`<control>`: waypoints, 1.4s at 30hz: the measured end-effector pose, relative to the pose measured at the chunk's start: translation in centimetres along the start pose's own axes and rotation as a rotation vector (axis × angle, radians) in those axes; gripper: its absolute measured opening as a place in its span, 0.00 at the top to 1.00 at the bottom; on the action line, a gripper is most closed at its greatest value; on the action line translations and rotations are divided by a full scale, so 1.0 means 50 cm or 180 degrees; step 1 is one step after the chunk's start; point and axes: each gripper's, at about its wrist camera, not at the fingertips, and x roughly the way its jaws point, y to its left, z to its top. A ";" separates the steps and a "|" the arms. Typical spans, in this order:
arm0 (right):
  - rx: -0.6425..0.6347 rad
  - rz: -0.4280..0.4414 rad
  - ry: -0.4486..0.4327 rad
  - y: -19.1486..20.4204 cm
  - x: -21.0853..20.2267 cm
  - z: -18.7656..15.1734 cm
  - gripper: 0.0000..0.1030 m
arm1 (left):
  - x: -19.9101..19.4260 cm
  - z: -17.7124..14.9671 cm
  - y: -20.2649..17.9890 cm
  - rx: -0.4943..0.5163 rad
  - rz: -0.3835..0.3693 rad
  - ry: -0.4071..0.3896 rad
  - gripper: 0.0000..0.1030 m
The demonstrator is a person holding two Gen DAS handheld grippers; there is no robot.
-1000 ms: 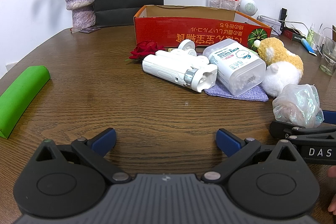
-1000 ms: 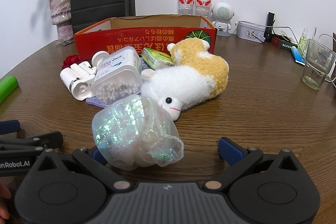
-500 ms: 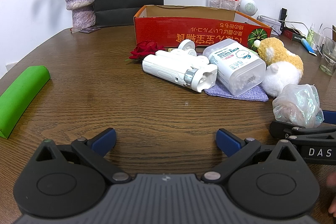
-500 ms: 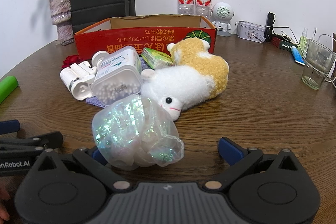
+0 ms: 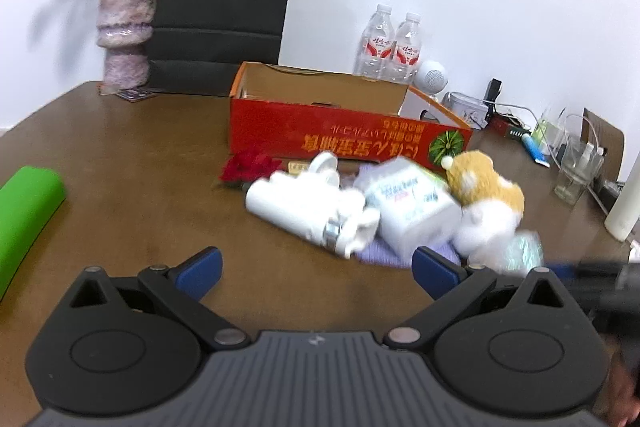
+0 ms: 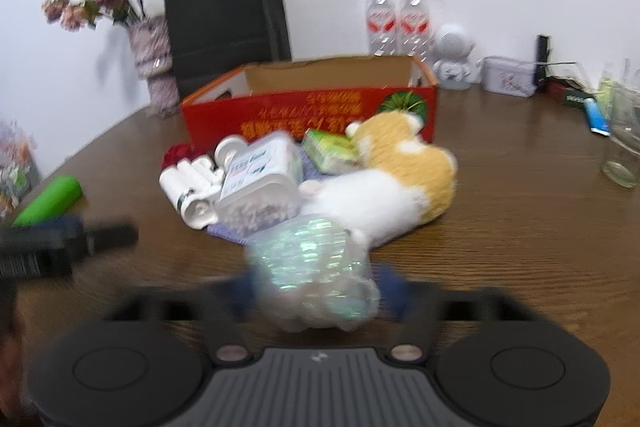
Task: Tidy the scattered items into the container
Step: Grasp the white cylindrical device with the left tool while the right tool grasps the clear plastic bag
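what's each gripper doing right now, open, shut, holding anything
Left gripper: open, nothing between its fingers.
Right gripper: jaws have just been closing around the iridescent plastic bag; the blue pads look pressed on it, though the frame is blurred.

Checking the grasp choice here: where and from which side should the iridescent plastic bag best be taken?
Probably its bulging middle, from the near side, with the tool's fingers either side. The iridescent plastic bag lies nearest the right tool, crumpled and soft, with the plush toy crowding its far side.
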 end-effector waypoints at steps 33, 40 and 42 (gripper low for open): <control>-0.0075 0.0312 -0.0384 -0.040 -0.079 0.053 0.65 | 0.071 0.061 0.001 0.0031 0.0299 0.0439 0.47; -0.0149 0.0269 -0.0967 -0.071 -0.192 0.264 0.65 | -0.065 0.288 -0.003 0.0030 -0.0021 -0.0162 0.47; -0.0199 0.0294 -0.1074 -0.075 -0.222 0.358 0.65 | -0.083 0.390 -0.018 0.0155 -0.0043 -0.0240 0.47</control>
